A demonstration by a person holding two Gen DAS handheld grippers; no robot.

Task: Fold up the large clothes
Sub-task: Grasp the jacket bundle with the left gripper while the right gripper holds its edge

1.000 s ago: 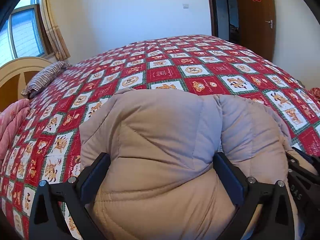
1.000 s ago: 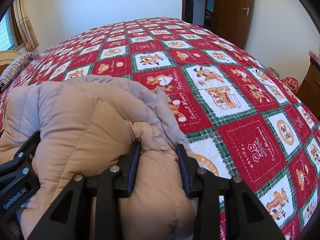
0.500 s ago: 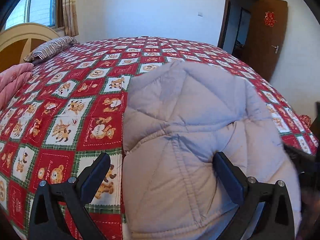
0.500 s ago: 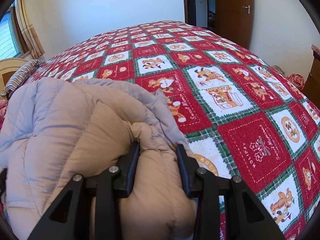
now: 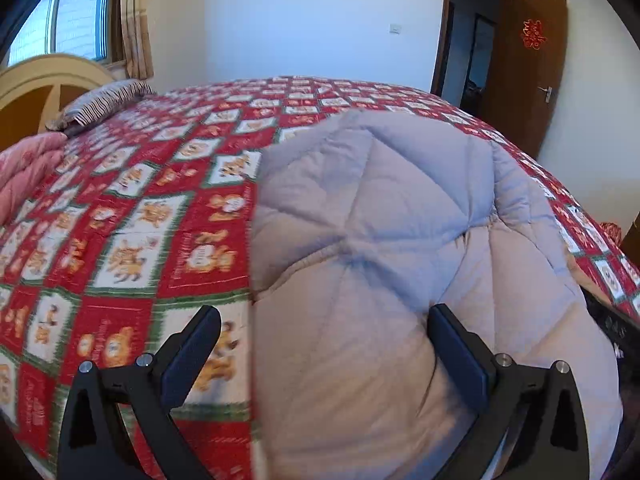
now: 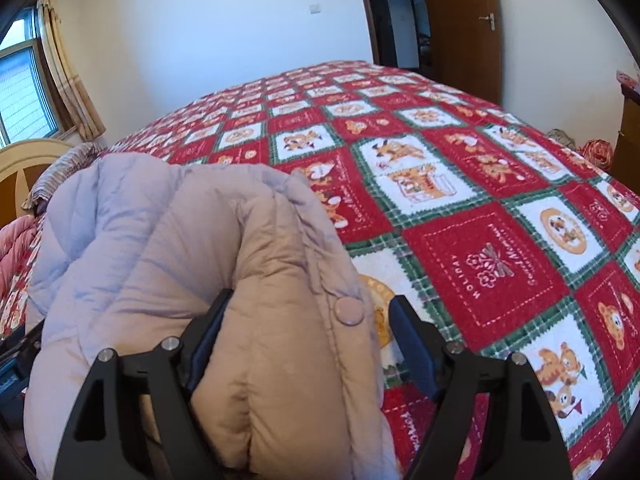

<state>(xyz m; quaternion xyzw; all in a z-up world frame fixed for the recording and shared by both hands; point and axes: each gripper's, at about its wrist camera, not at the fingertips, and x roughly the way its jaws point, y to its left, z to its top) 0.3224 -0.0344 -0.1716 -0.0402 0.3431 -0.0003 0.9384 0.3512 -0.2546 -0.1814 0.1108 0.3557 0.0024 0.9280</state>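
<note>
Your right gripper (image 6: 308,336) is opening right now, jaws spreading with the jacket (image 6: 168,264) between them. The pad at nine o'clock touches the puffy fold; the one at three o'clock stands clear of it, over the bedspread (image 6: 500,264). It looks like a release: the fold is down and you are letting go so the padding can settle.

In the left view, your left gripper (image 5: 320,356) stands wide. Its three o'clock finger presses into the jacket (image 5: 380,208), and the nine o'clock finger hangs over bare bedspread (image 5: 132,240), touching nothing. So no pinch there; it reads more as a steadying push against the bundle's flank, keeping the bulk from springing back.

The jacket sits bunched at the near edge of the bed, filling six o'clock in both views, with a snap button (image 6: 349,311) showing on the edge just beside your right jaws. A striped pillow (image 5: 104,100) lies far off at ten o'clock, well apart.

Down filling like this probably puffs up once freed, so expect the fold to loosen. Whether it is square underneath, you cannot tell from here.
</note>
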